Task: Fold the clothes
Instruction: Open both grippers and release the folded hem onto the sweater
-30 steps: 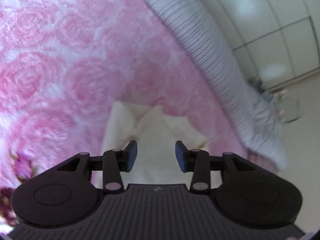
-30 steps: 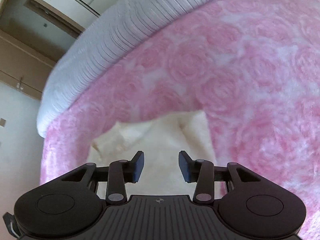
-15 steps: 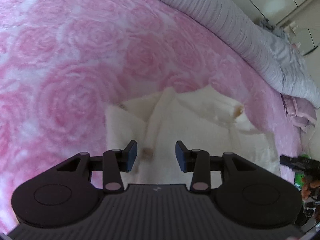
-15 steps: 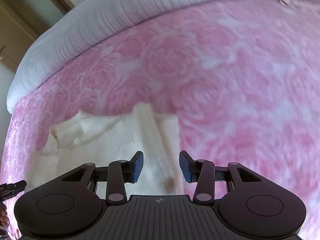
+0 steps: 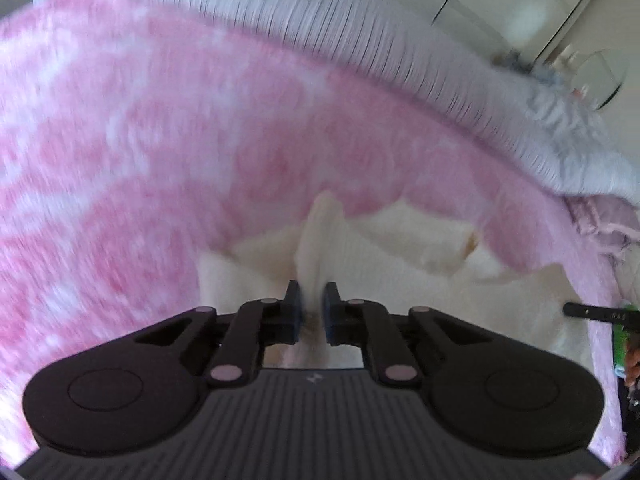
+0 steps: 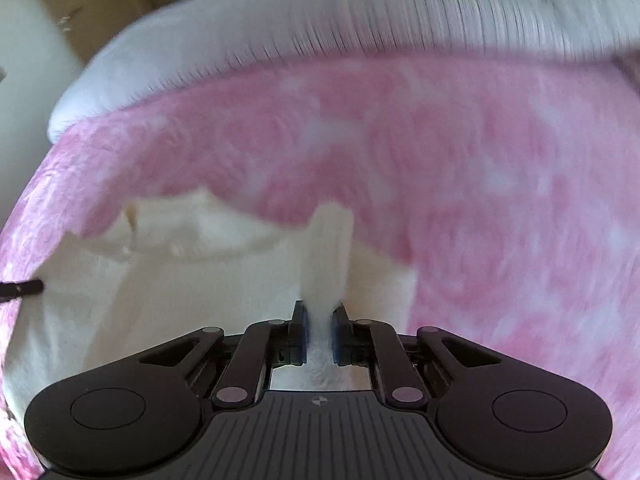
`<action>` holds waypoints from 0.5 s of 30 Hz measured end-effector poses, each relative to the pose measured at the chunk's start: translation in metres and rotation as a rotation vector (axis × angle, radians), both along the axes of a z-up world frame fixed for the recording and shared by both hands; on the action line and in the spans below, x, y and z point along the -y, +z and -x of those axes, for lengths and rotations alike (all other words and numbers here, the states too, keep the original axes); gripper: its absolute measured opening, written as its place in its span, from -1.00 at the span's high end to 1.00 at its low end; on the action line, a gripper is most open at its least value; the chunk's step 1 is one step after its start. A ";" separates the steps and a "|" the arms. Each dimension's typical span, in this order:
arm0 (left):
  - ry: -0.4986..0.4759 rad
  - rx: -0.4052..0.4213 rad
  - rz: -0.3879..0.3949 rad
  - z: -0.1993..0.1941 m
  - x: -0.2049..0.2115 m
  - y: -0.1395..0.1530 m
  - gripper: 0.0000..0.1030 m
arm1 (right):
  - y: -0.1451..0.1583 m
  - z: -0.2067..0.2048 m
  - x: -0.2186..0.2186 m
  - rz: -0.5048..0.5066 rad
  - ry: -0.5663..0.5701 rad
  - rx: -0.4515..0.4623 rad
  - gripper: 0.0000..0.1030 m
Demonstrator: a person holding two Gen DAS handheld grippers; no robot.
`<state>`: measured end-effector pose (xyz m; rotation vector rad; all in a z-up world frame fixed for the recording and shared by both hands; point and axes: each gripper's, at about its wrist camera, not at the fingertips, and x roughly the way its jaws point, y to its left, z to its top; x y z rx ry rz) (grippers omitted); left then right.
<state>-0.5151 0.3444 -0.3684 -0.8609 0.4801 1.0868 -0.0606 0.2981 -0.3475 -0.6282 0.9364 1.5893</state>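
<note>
A cream fleecy garment point(image 5: 420, 280) lies on a pink rose-patterned blanket point(image 5: 140, 160). My left gripper point(image 5: 311, 304) is shut on a raised fold of the garment at its left side. My right gripper point(image 6: 320, 320) is shut on a raised fold of the same garment point(image 6: 180, 280) at its right side. The fabric stands up in a ridge between each pair of fingers. The other gripper's tip shows at the right edge of the left wrist view point(image 5: 592, 314) and at the left edge of the right wrist view point(image 6: 20, 288). Both views are motion-blurred.
A white ribbed duvet point(image 5: 360, 40) runs along the far edge of the pink blanket point(image 6: 480, 180) and also shows in the right wrist view point(image 6: 280, 20). White wardrobe doors point(image 5: 520, 0) stand behind. A wooden door point(image 6: 100, 8) is at the far left.
Both grippers were open above the garment; now both have closed on folds of it. Both views have shifted and are blurred from motion.
</note>
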 end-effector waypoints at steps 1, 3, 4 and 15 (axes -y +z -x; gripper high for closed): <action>0.020 0.006 -0.027 0.004 0.001 0.005 0.84 | 0.009 -0.001 0.000 -0.036 -0.003 0.001 0.82; 0.062 0.003 -0.053 0.011 -0.002 0.008 0.84 | 0.027 -0.004 -0.002 -0.112 -0.022 0.002 0.82; 0.081 -0.008 -0.050 0.014 -0.006 0.006 0.84 | 0.029 -0.004 -0.005 -0.132 -0.033 0.011 0.82; 0.109 -0.025 -0.085 0.005 -0.023 -0.006 0.84 | 0.003 0.009 -0.032 -0.120 -0.053 0.110 0.82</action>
